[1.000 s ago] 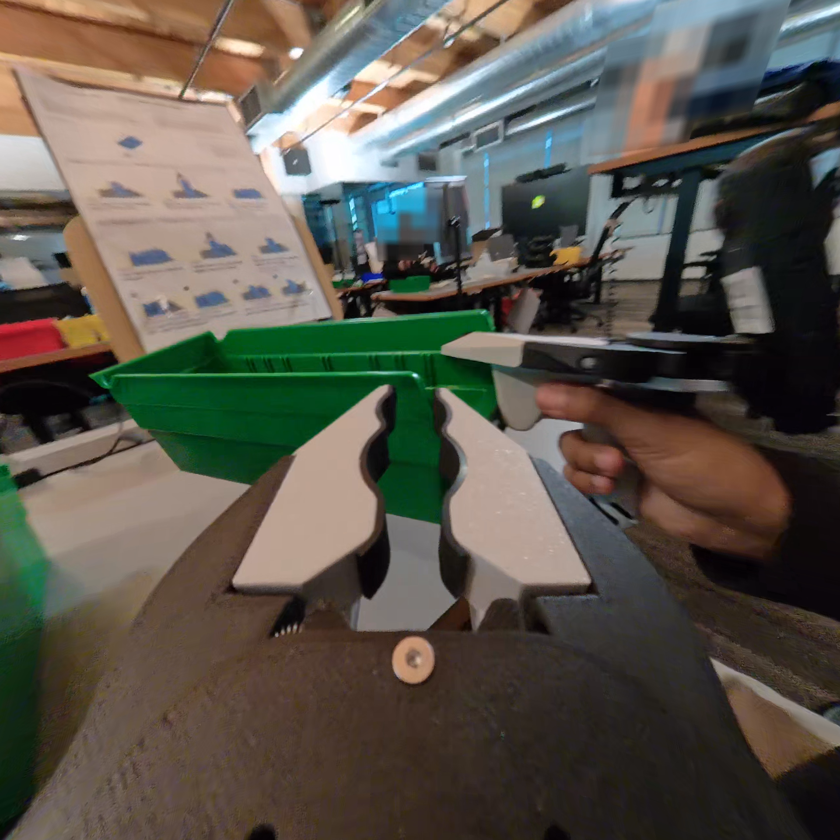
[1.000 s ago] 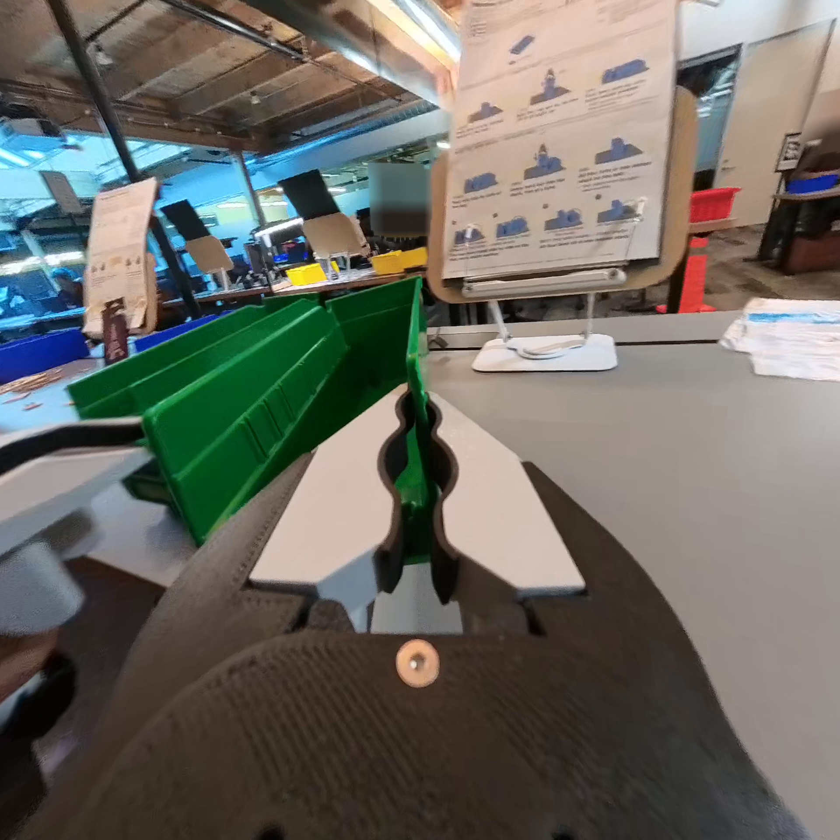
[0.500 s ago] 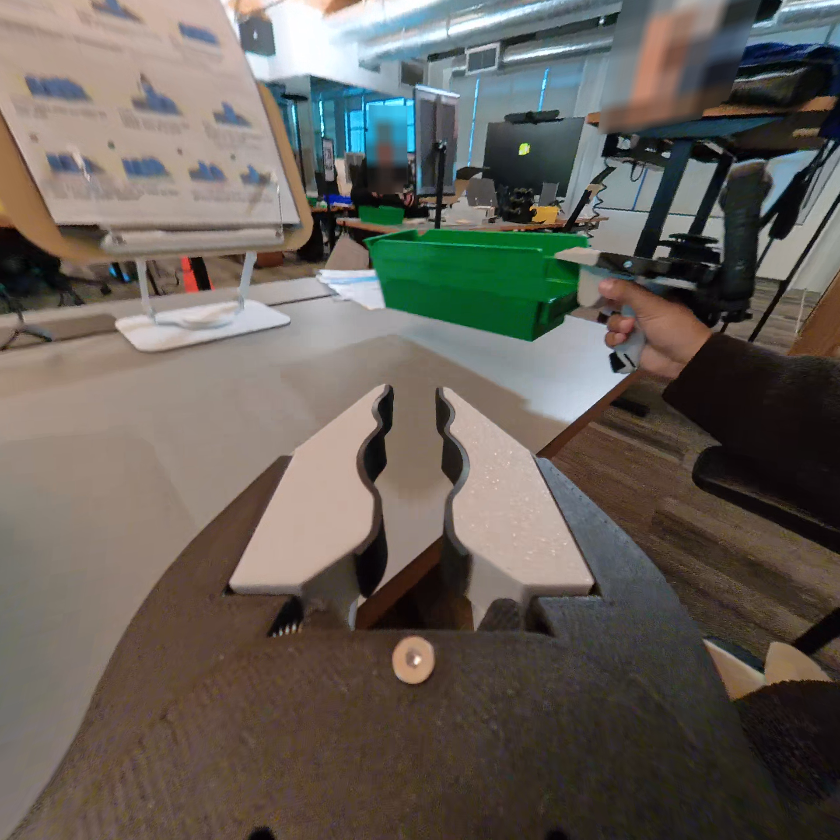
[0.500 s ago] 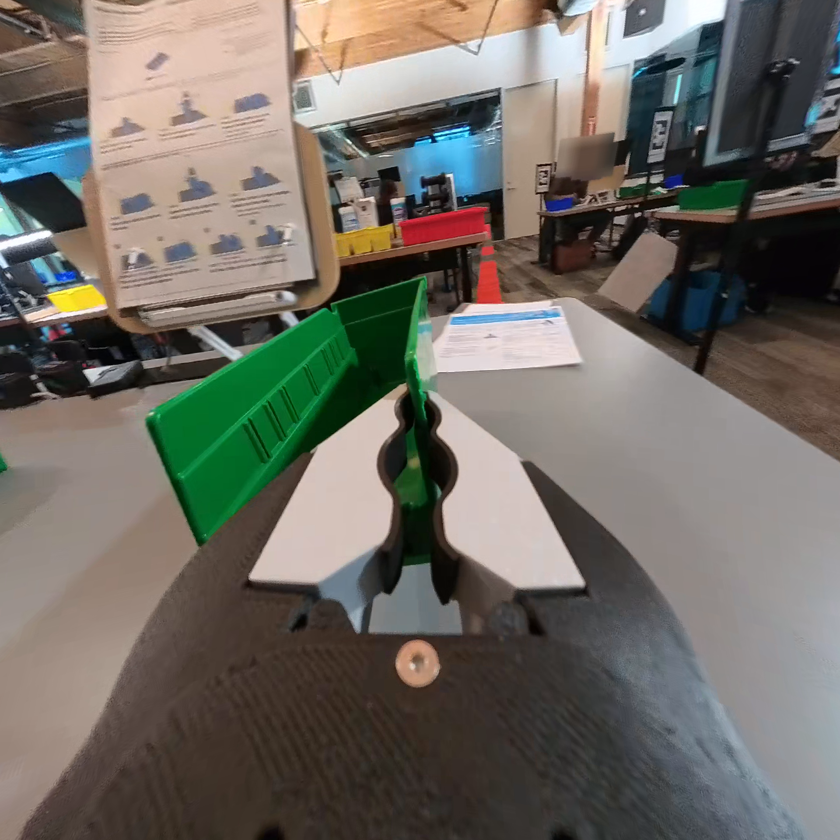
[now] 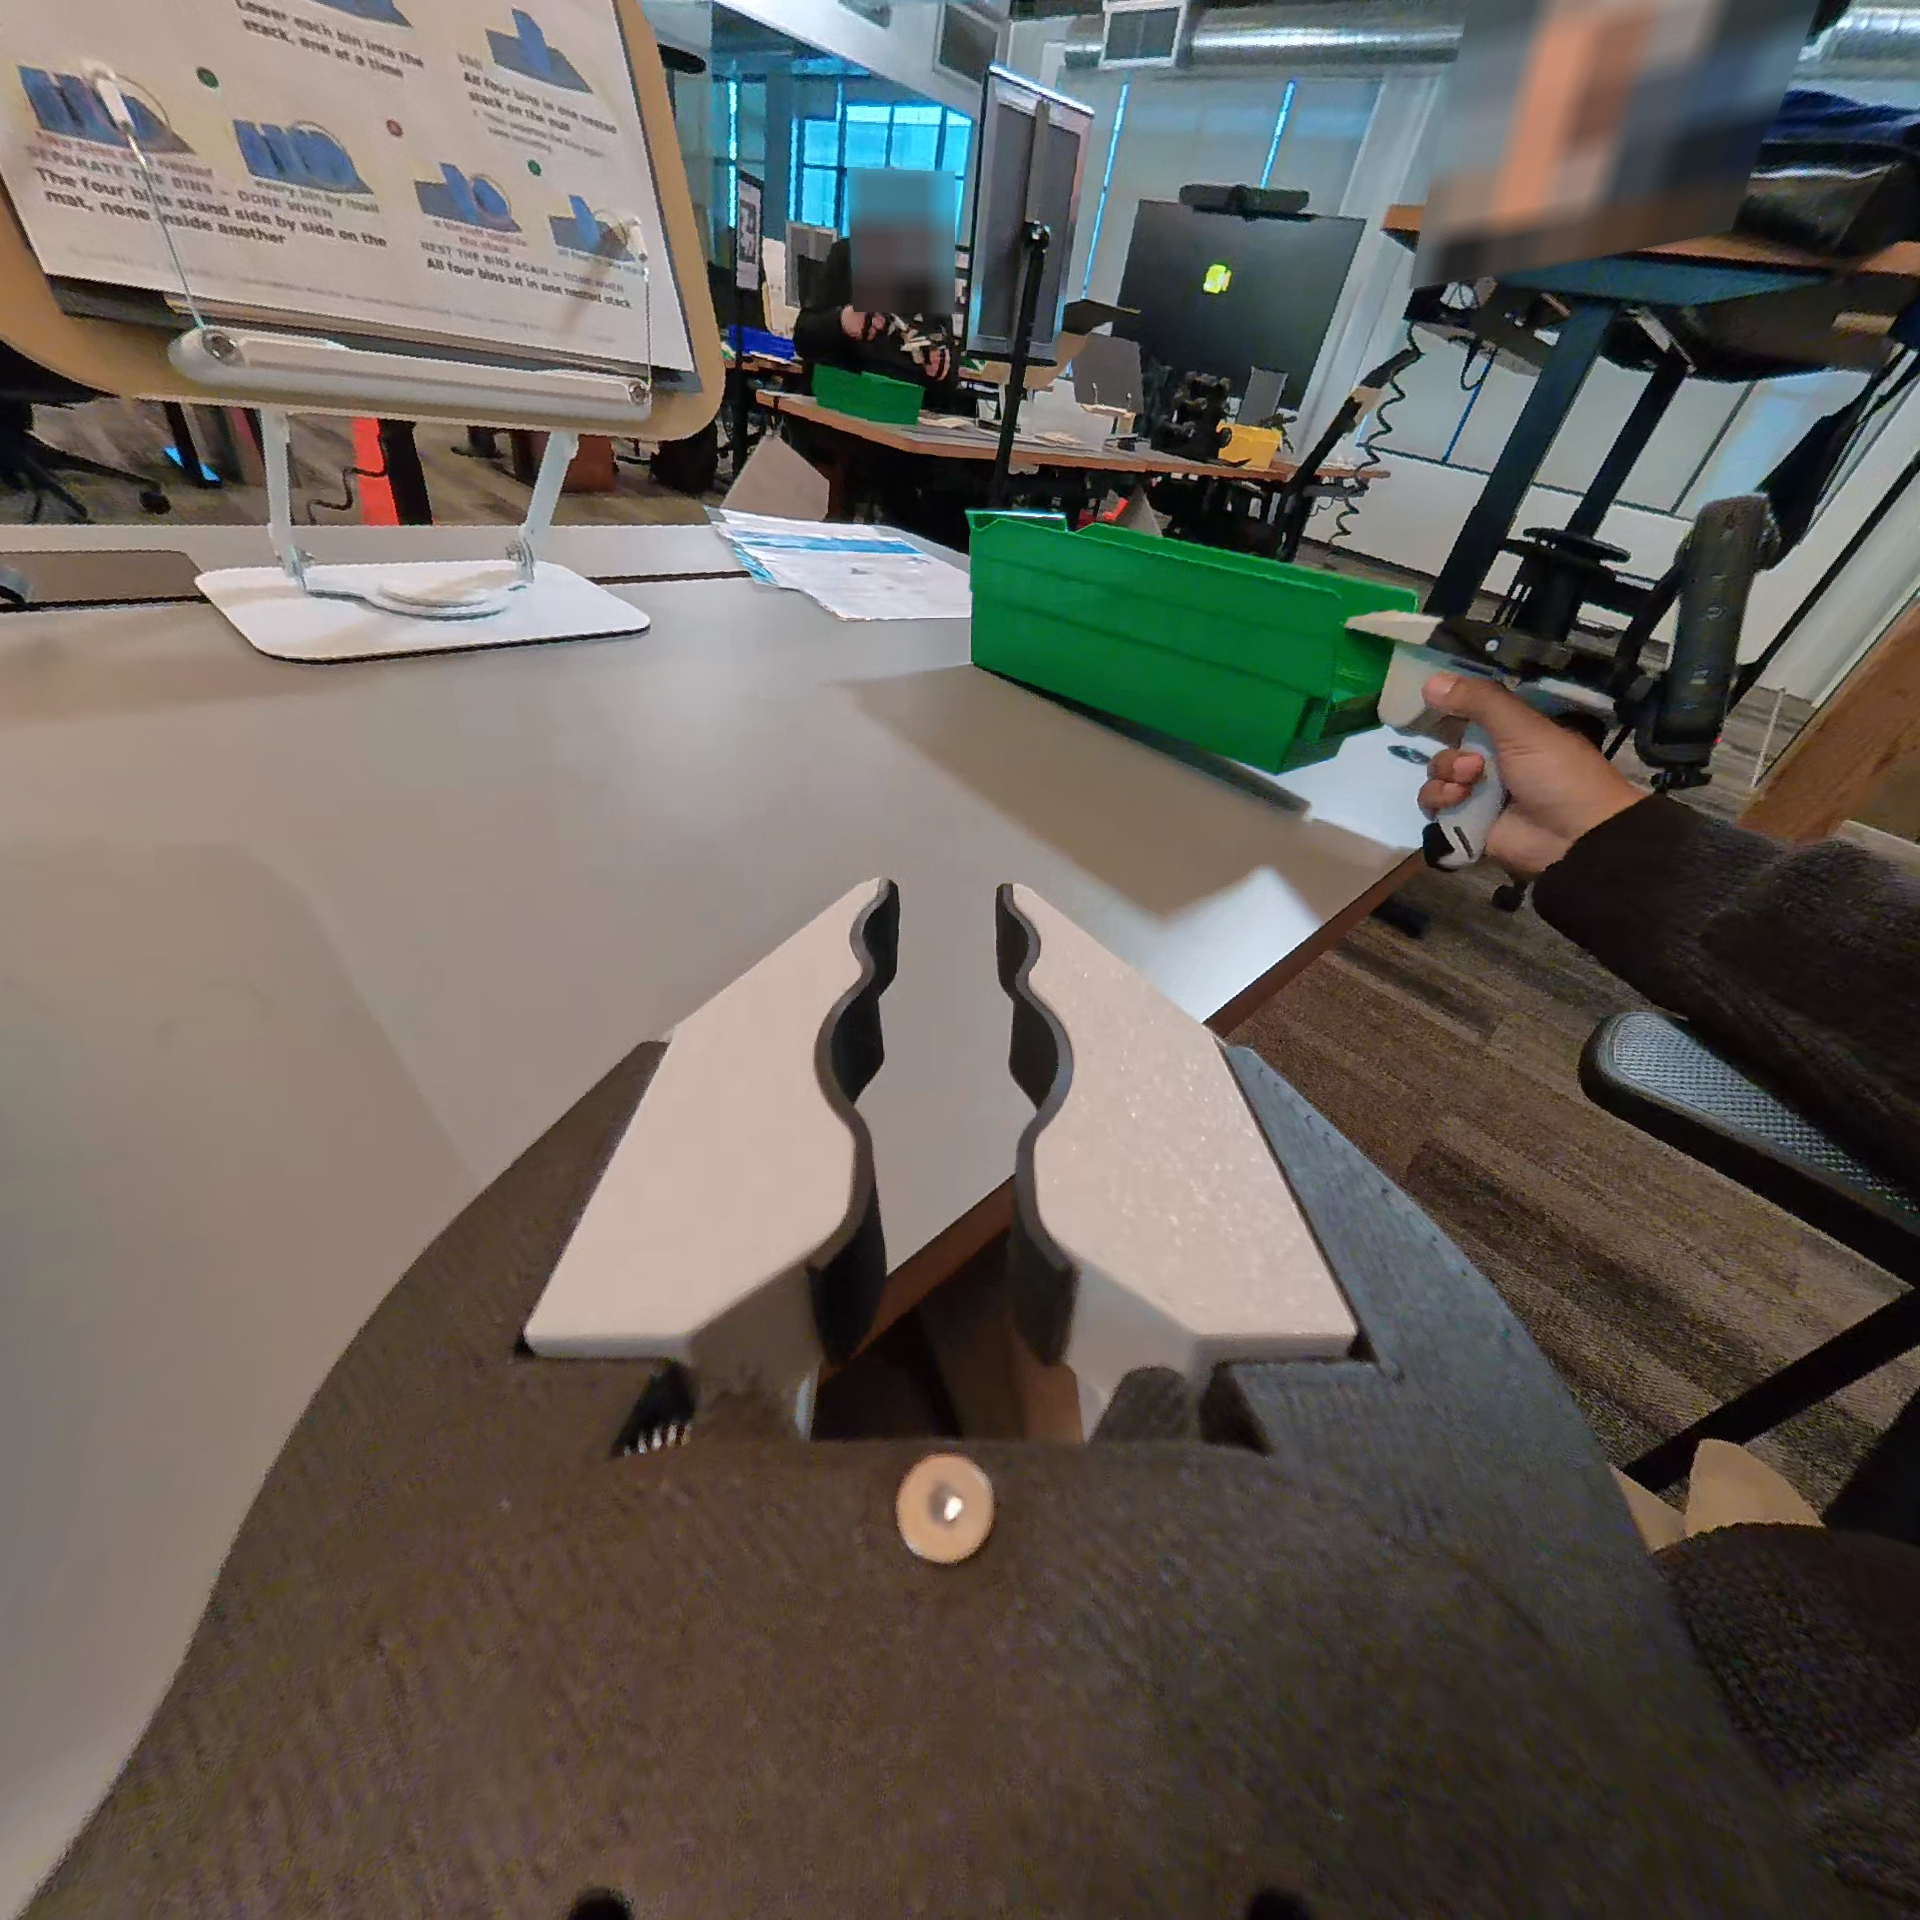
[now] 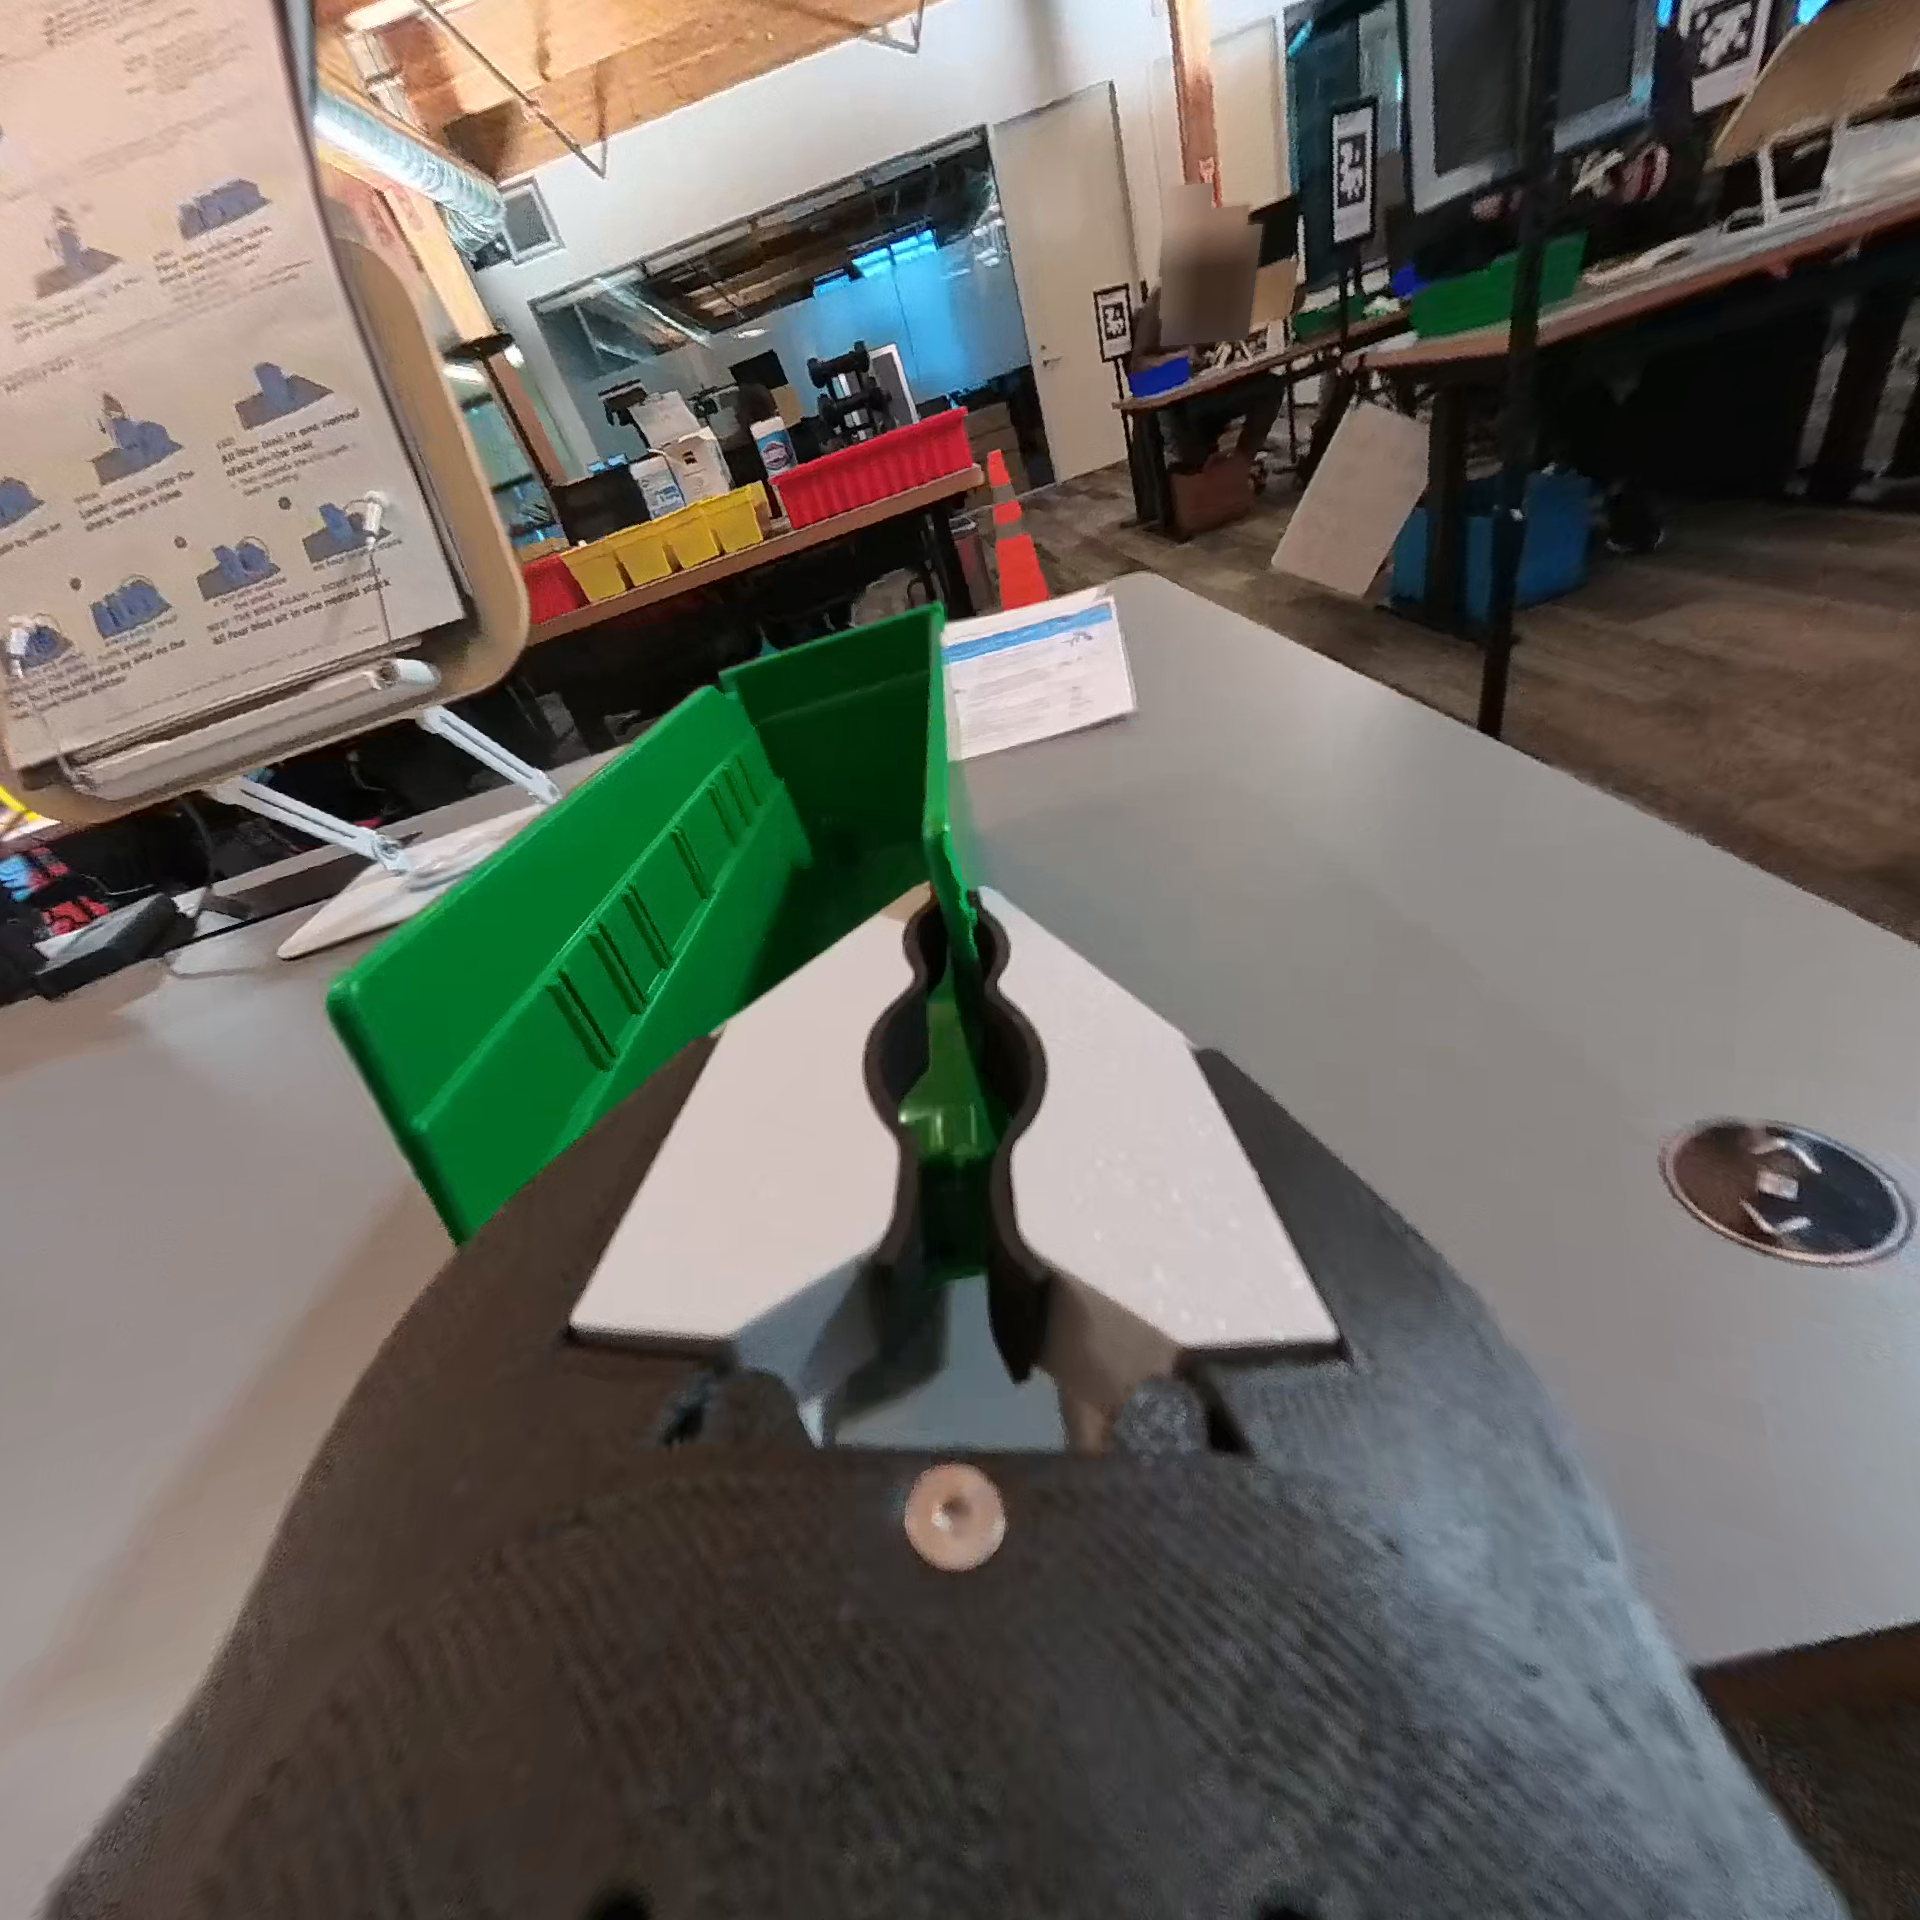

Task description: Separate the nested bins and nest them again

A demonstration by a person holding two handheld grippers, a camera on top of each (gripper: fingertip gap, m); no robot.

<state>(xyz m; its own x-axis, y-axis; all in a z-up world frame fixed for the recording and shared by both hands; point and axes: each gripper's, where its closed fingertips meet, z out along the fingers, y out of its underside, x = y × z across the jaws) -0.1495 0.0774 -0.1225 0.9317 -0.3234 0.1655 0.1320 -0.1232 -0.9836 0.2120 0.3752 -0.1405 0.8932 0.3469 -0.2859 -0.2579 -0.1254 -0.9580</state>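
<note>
A green bin (image 5: 1143, 634) hangs tilted just above the grey table (image 5: 416, 883), near its right edge. My right gripper (image 5: 1392, 623) is shut on the near end of the bin's right side wall. In the right wrist view the thin green wall sits between my closed right gripper (image 6: 951, 920) fingers, and the open bin (image 6: 623, 956) stretches away to the left. My left gripper (image 5: 945, 894) is open and empty, low over the table's front part, well left of the bin. No other bins show on this table.
An instruction sheet on a white stand (image 5: 416, 603) is at the table's back left. A printed paper (image 5: 852, 566) lies behind the bin. A round cable grommet (image 6: 1782, 1190) sits in the table (image 6: 1455, 883) at right. A chair (image 5: 1745, 1122) stands off the front edge.
My right gripper carried the green bin rightward away from the other bins and lowered it near the table. My left gripper swung right, losing the other bins from view, still open.
</note>
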